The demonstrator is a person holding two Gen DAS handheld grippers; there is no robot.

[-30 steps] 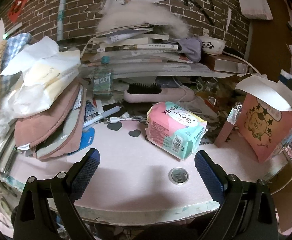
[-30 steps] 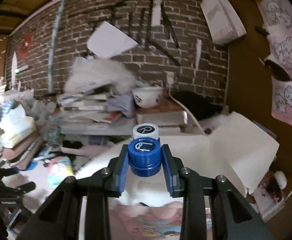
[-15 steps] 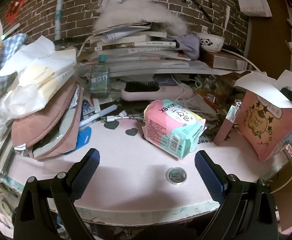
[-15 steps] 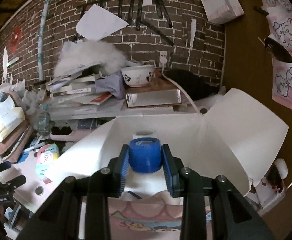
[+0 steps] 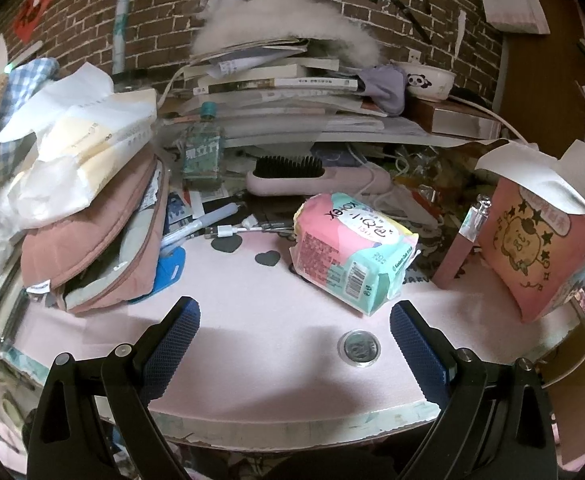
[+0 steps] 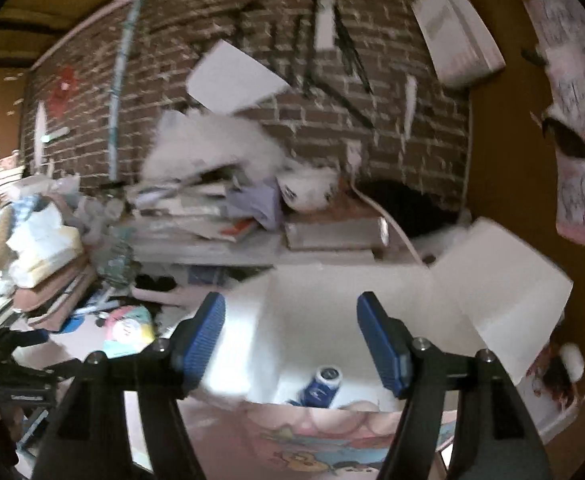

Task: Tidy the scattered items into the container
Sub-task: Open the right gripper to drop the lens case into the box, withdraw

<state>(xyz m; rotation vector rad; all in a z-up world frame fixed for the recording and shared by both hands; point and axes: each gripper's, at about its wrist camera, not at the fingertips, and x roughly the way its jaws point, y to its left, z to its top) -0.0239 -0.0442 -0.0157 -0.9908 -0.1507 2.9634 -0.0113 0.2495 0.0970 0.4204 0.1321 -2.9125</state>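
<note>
Blue-capped bottle point(image 6: 321, 387) lying inside open pink cartoon box point(image 6: 372, 304), under empty, spread right gripper point(image 6: 291, 334). Left gripper point(image 5: 294, 332) spread wide nr Kotex pack point(image 5: 352, 252), coin point(image 5: 359, 349) on pink table point(image 5: 252, 344).

Both fisheye views bend straight lines outward and fade to black corners. The left wrist view is sharp and evenly lit from above, with soft shadows on the pale pink tabletop point(image 5: 252, 332) near the camera. The right wrist view is smeared with motion blur, worst on the far brick wall point(image 6: 252, 40); the white inner walls of the open cardboard box point(image 6: 332, 300) glare brightly.
</note>
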